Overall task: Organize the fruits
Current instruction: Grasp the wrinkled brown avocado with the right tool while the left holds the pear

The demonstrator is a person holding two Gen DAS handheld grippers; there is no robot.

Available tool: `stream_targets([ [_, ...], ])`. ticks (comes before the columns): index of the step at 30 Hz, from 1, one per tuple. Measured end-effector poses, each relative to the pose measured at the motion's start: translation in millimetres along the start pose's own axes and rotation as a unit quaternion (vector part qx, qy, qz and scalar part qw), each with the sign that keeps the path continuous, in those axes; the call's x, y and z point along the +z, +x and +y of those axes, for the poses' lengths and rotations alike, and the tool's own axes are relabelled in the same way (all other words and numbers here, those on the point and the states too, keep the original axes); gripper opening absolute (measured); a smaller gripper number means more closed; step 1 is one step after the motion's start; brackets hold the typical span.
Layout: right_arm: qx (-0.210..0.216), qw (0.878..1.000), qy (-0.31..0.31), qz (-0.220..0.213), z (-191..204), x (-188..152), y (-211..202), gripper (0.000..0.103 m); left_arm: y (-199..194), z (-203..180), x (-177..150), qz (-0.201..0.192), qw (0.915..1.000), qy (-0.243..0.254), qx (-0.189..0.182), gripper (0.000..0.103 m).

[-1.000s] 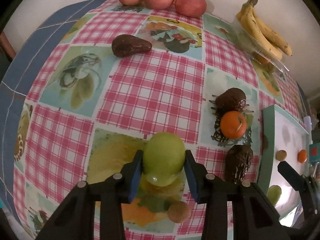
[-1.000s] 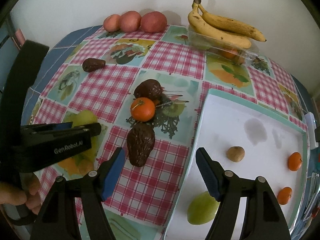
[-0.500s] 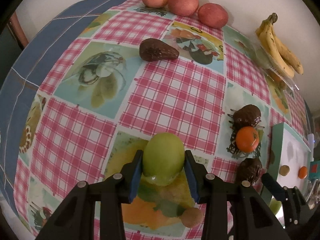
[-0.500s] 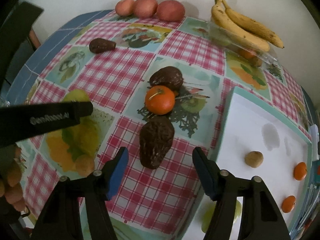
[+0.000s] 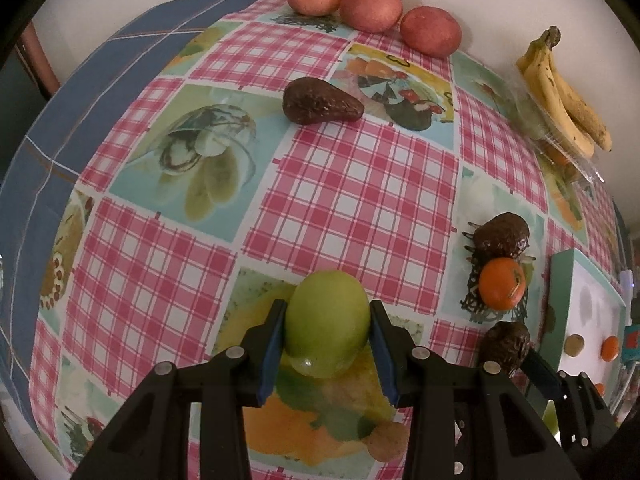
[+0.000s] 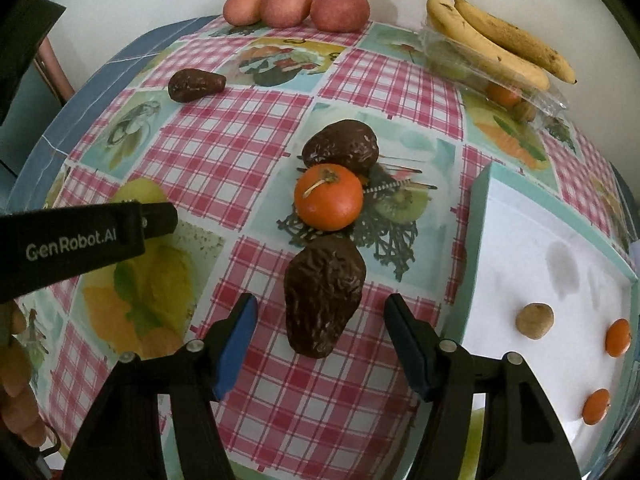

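Left tongs (image 5: 327, 338) clamping green apple (image 5: 327, 322). Right tongs (image 6: 320, 340) standing apart, straddling near avocado (image 6: 323, 298), pads not touching; tangerine (image 6: 329, 197) sitting at its 12 o'clock.

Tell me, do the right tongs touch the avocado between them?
Apart. In the right wrist view the right tongs straddle the avocado, with checked cloth showing on both sides between it and the blue pads.
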State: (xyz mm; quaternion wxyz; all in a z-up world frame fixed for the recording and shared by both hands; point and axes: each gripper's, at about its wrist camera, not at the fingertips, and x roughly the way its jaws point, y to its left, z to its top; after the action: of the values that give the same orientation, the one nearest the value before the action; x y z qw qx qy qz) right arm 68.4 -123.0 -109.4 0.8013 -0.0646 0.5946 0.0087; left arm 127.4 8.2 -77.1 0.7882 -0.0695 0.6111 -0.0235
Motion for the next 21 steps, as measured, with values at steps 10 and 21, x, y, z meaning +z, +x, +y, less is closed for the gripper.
stream_targets([
  [10, 0.003, 1.0, 0.003, -0.006, -6.6, 2.5, -0.6, 0.052, 0.5, 0.8, -1.3, -0.001, 1.0, 0.0, 0.003, 0.043],
  [21, 0.007, 1.0, 0.006, -0.012, -4.5, 0.3, -3.1, 0.037, 3.2, -5.4, -1.2, -0.005, 0.9992, 0.027, 0.029, 0.042],
])
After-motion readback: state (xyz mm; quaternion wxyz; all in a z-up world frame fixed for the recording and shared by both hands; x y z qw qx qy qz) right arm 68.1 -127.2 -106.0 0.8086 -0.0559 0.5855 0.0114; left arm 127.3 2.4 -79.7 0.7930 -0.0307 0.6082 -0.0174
